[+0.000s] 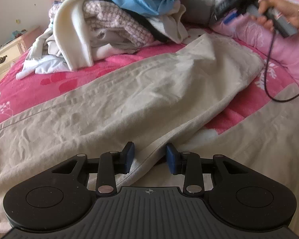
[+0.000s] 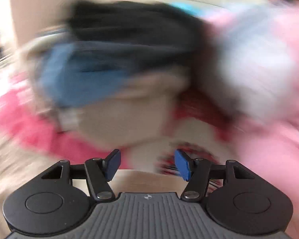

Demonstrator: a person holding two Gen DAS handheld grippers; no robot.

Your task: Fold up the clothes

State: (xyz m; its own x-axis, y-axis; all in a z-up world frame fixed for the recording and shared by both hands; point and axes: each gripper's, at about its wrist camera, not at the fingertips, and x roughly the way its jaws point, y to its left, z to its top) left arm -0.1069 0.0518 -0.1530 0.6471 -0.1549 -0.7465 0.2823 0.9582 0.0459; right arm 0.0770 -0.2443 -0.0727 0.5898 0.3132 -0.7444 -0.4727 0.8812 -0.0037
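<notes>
- Left gripper (image 1: 150,158): matte black body, two round discs at the sides, ribbed grey plate in the middle with a small crosshair mark.
- Blue pads (image 1: 129,160) on black linkage arms, silver pivot screws.
- Right gripper (image 2: 147,164): same build, blue pads (image 2: 114,164).
- Hand (image 1: 283,13) with a ring, gripping a grey handle; black cable (image 1: 269,73) trailing.

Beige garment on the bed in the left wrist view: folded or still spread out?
Partly folded: the beige garment lies doubled lengthwise in a long band across the pink blanket, its fold edge between the left gripper's pads.
</notes>
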